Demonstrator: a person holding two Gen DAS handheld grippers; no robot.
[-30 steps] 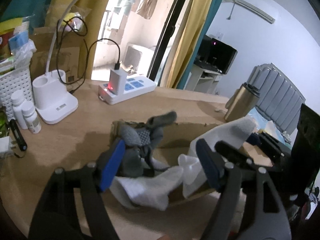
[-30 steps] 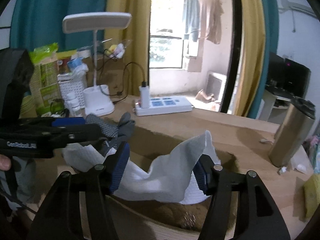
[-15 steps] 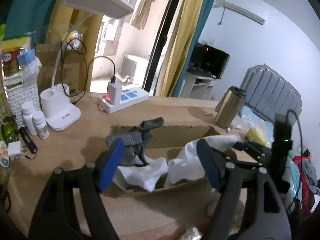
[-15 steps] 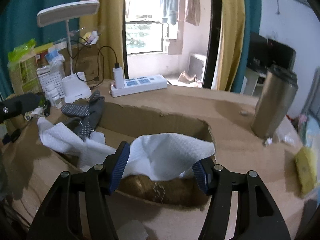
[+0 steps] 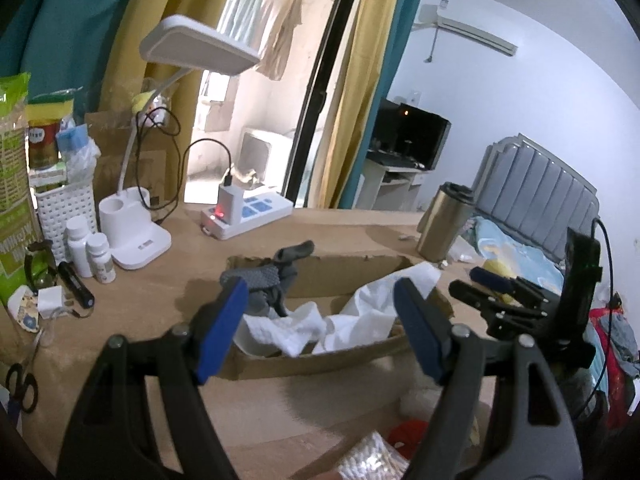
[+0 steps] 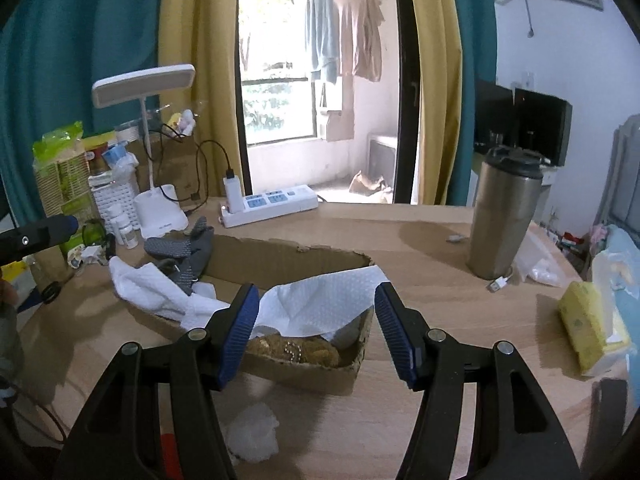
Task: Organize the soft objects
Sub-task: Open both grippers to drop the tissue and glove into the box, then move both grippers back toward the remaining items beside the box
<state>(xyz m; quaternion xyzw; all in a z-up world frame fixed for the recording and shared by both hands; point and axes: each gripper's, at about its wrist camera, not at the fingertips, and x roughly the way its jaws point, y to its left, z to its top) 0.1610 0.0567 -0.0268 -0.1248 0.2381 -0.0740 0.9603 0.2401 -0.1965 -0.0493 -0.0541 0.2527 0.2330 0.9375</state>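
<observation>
Socks and cloths lay ahead of both my hand-held grippers, inside the cardboard tray point(image 6: 304, 374) on the counter point(image 6: 420, 280). My right hand-held gripper point(image 6: 314, 334) stood open and empty, nearest the white cloth point(image 6: 324, 304); my left hand-held gripper point(image 5: 320, 330), likewise open, faced the grey socks point(image 5: 268, 280).
</observation>
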